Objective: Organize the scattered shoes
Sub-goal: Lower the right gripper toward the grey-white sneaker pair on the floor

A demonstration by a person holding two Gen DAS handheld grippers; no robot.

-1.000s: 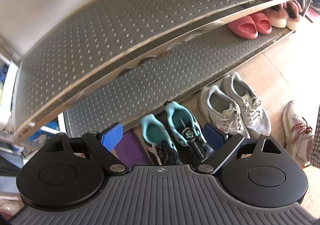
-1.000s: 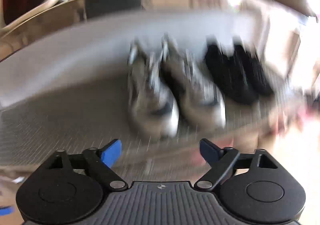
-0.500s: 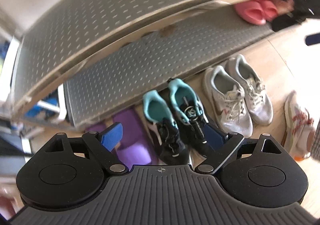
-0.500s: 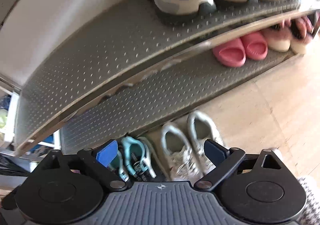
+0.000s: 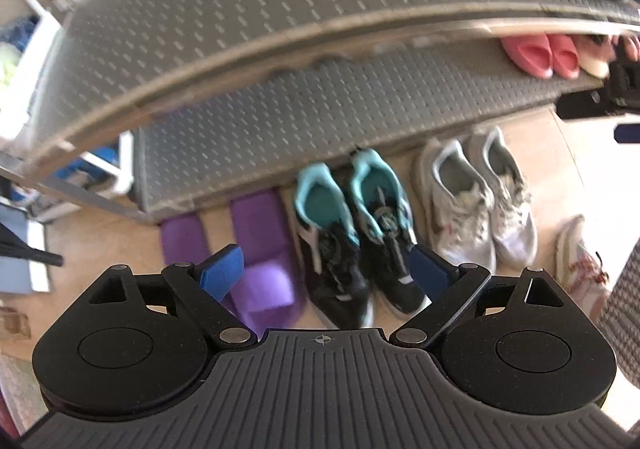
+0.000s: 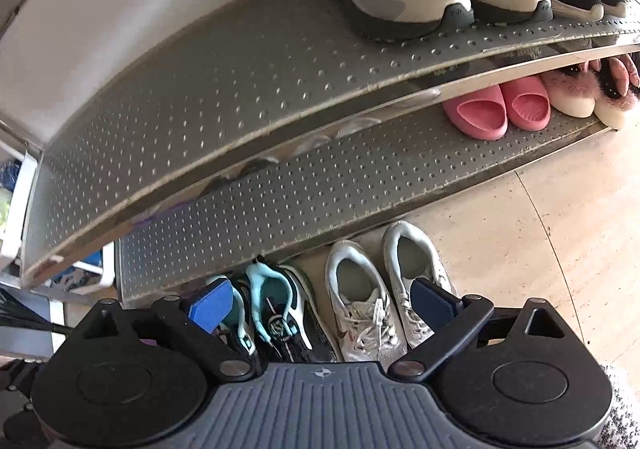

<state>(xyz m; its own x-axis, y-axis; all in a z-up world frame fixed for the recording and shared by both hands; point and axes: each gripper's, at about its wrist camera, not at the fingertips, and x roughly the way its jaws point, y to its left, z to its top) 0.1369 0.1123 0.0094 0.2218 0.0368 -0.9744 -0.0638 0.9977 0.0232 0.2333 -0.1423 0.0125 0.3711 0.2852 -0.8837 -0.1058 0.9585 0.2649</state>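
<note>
Below left hand-held gripper [image 5: 326, 269], black-teal sneakers [image 5: 356, 245] on floor, jaws wide, empty.

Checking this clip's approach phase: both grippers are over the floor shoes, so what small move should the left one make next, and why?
Probably lower the left gripper onto the black and teal sneakers. Its jaws stand open and empty with that pair framed between them, the pair sits on the floor in front of the shoe rack, and the lower shelf behind has bare room.
</note>
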